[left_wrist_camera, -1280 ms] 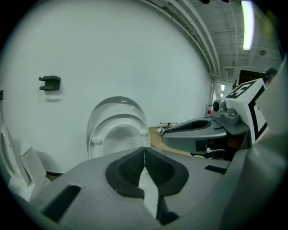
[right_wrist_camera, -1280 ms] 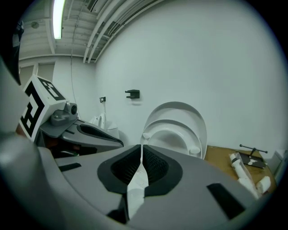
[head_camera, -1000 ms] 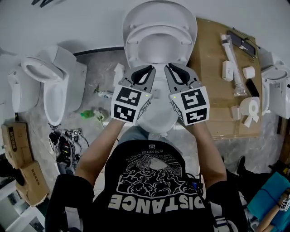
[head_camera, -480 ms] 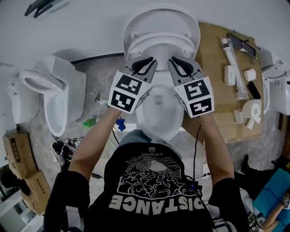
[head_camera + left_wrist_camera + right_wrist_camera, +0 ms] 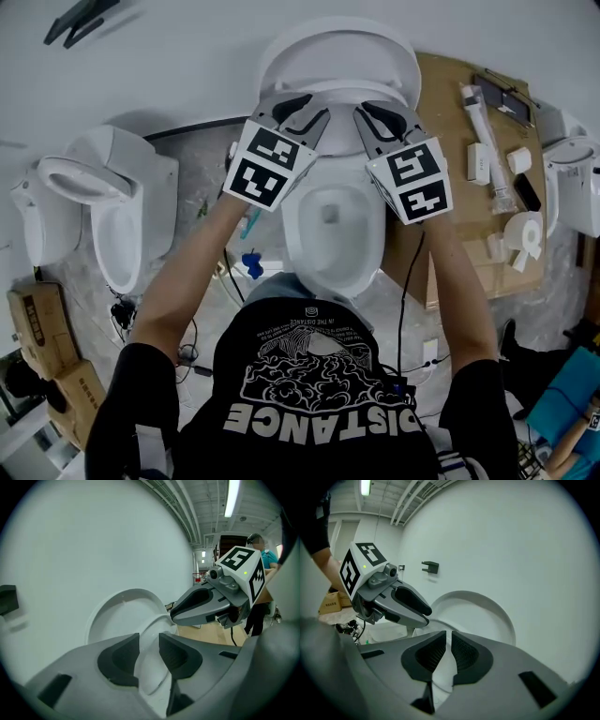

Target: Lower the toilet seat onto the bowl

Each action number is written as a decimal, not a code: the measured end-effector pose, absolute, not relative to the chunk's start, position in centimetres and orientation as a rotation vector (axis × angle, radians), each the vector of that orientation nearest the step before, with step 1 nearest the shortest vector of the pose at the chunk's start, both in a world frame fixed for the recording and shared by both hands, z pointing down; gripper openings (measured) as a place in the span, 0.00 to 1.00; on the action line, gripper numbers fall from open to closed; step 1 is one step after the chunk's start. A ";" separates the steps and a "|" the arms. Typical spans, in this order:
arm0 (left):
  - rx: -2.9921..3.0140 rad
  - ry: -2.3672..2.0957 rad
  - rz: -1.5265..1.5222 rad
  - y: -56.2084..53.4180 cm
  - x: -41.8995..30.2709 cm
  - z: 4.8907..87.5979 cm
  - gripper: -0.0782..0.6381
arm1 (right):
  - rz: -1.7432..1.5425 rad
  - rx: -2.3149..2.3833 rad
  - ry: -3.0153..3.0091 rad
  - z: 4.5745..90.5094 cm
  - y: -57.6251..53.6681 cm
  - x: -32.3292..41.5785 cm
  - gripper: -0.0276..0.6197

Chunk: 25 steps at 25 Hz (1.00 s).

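Note:
The white toilet's lid (image 5: 333,45) stands up against the wall, and the seat (image 5: 336,94) is raised just in front of it above the open bowl (image 5: 330,267). Both grippers reach to the raised seat, side by side. My left gripper (image 5: 298,112) (image 5: 149,645) is opening its jaws; the seat's white rim (image 5: 153,629) shows in the gap, and the pads stand off it. My right gripper (image 5: 380,117) (image 5: 449,645) is shut, pads almost together, with the white seat (image 5: 440,679) behind and below them. Each gripper view shows the other gripper alongside.
Two more white toilets (image 5: 122,206) (image 5: 42,202) stand on the floor at left, and another (image 5: 574,178) at the right edge. A wooden board (image 5: 464,216) with small parts and a paper roll lies right of the bowl. Cardboard boxes (image 5: 37,323) and cables lie lower left.
Both grippers have moved forward from over the bowl up to the raised seat. The left gripper's jaws have parted; the right gripper's stay together.

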<state>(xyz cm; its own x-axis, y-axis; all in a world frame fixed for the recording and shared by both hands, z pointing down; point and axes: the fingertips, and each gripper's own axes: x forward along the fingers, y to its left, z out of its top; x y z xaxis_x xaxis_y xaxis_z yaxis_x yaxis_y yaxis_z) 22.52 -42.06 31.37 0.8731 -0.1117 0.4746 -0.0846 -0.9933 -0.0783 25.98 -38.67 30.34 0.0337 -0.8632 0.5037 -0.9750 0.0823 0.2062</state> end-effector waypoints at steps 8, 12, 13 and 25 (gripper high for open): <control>-2.917 0.092 -0.797 -44.0 23.8 31.7 0.33 | 0.222 1.767 -1.778 29.9 -40.6 28.2 0.09; -2.893 0.064 -0.837 -44.3 24.2 32.7 0.34 | 0.222 1.680 -1.736 31.0 -40.7 28.7 0.24; -2.886 0.062 -0.845 -44.4 24.4 32.9 0.34 | 0.210 1.660 -1.723 31.2 -40.8 28.8 0.24; -2.842 0.022 -0.922 -45.2 25.0 34.3 0.34 | 0.045 1.365 -1.656 32.5 -43.3 29.9 0.25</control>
<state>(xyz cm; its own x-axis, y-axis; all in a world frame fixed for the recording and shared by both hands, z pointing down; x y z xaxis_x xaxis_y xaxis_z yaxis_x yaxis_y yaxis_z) 24.96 -45.23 34.34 0.8107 -0.0610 0.5823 0.0336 -0.9881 -0.1503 29.87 -43.28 32.52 0.0799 -0.7402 0.6676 -0.7754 0.3747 0.5083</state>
